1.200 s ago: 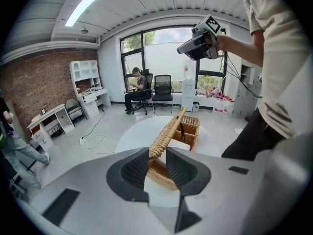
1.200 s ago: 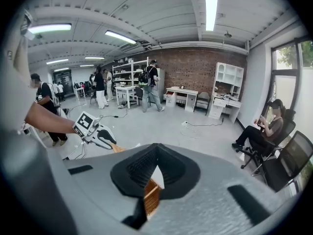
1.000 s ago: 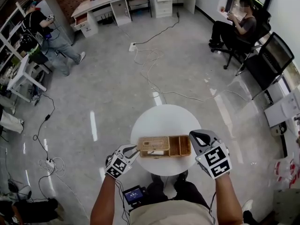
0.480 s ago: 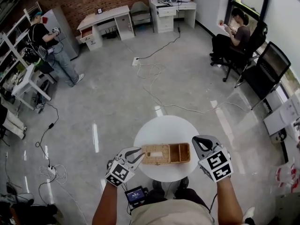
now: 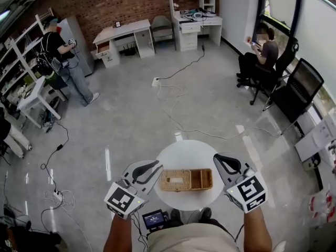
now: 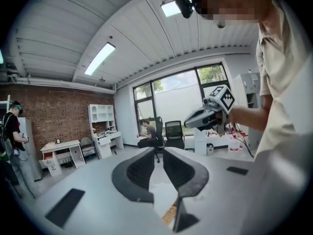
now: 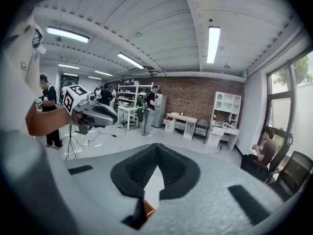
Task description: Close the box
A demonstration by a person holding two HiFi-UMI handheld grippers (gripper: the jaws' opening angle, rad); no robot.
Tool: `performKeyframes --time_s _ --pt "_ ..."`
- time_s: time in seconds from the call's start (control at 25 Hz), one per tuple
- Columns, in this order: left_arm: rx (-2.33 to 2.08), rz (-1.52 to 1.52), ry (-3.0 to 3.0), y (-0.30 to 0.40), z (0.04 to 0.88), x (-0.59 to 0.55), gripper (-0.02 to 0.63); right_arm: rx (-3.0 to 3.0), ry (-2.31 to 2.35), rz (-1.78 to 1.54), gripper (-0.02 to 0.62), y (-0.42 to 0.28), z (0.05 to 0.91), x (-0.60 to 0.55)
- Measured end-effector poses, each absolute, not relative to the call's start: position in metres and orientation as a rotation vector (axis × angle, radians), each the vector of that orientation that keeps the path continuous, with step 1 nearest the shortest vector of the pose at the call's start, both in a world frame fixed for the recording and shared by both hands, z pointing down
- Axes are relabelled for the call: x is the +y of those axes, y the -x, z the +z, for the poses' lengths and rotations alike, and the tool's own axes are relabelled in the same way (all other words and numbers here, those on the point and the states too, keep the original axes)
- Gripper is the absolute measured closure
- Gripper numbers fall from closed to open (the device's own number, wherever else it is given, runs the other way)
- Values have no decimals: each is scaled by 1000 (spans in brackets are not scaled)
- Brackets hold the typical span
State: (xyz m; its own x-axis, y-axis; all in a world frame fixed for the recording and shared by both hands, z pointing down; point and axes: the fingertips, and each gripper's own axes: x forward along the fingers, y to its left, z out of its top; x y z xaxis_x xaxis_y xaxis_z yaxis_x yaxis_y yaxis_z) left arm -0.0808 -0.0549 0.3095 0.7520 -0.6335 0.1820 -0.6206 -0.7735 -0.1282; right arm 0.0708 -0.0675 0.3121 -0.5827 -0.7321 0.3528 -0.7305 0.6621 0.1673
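Low in each gripper view the box (image 6: 169,215) shows only as a wicker sliver; the left hand-held gripper (image 6: 157,153) and right hand-held gripper (image 7: 156,148) hide the rest. The head view's bottom edge cuts both forearms (image 5: 122,235).

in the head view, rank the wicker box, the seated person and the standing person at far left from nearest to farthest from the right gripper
From the right gripper:
1. wicker box, just to its left on the round table.
2. seated person, upper right of the view.
3. standing person, far upper left.
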Motion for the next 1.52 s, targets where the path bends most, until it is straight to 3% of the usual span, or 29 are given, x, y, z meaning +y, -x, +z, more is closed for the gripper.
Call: performKeyframes --time_s 0.6,1.52 --pt "972 -116 2772 64 185 -55 561 -2635 -1154 -301 604 -33 199 -66" --pt "950 -147 2780 70 190 -102 561 -2620 -1141 -251 606 -25 202 -112"
